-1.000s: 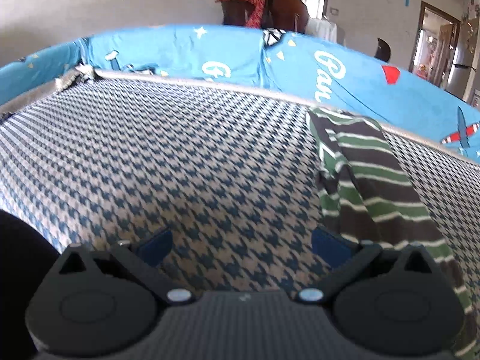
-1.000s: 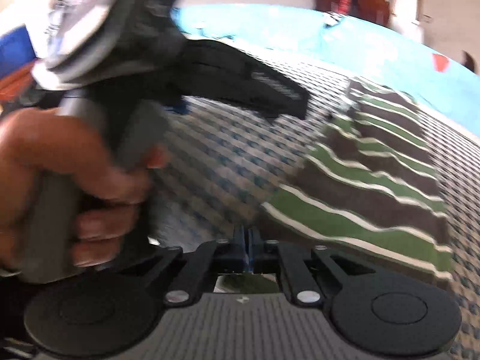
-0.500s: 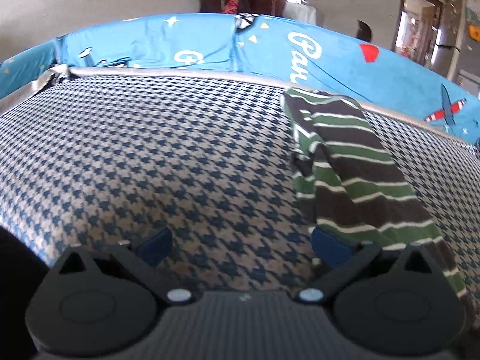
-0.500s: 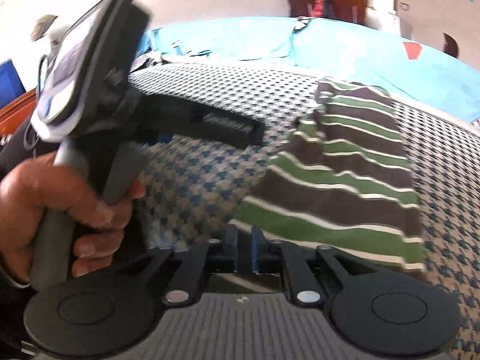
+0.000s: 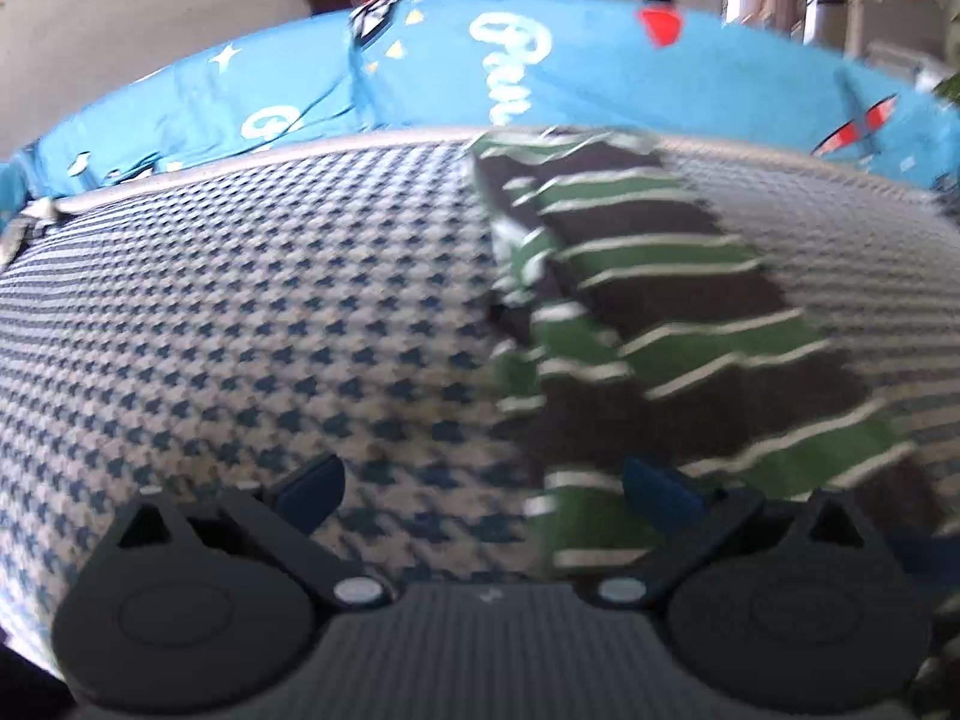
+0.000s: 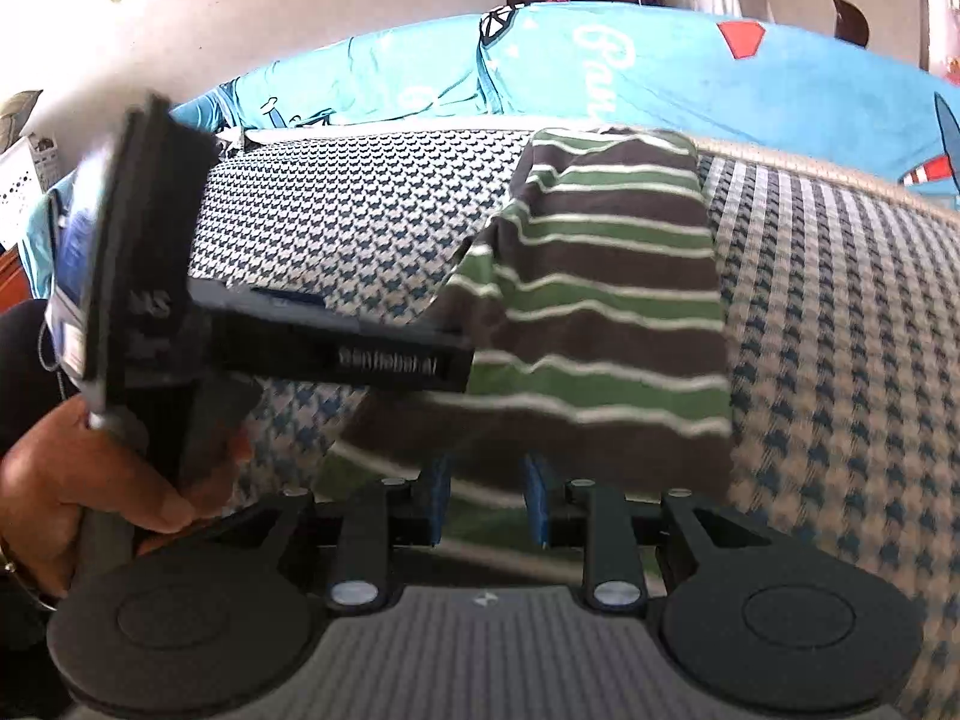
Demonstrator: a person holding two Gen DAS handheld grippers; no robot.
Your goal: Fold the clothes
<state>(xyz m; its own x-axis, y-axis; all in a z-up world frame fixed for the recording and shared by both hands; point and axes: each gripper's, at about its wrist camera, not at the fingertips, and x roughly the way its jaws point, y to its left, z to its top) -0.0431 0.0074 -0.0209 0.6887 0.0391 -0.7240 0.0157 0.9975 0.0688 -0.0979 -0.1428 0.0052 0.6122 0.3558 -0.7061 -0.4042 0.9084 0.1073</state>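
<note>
A: On the houndstooth cover (image 5: 252, 324), woven in blue and cream checks, we see the striped shirt (image 5: 678, 312) lying as a long folded strip in brown, green and thin white bands, its far end reaching the grey edge by the bright blue sheet (image 5: 600, 72).

B: From the left wrist we find our left gripper (image 5: 483, 483) spread wide above the cover, its right blue pad over the shirt's near edge and gripping nothing.

A: The right wrist gives us more. Our right gripper (image 6: 487, 501) has its blue pads a narrow way apart, with the shirt's (image 6: 606, 324) near hem between them. We cannot tell if they touch the cloth.

B: Only that view shows us the left tool from the side: a black boxy body with white lettering, and the hand (image 6: 78, 492) wrapped round its grip.

A: The cloth there looks soft and draped, creased along its left side, where a sleeve seems folded in. The left view is blurred, so we read less texture.
</note>
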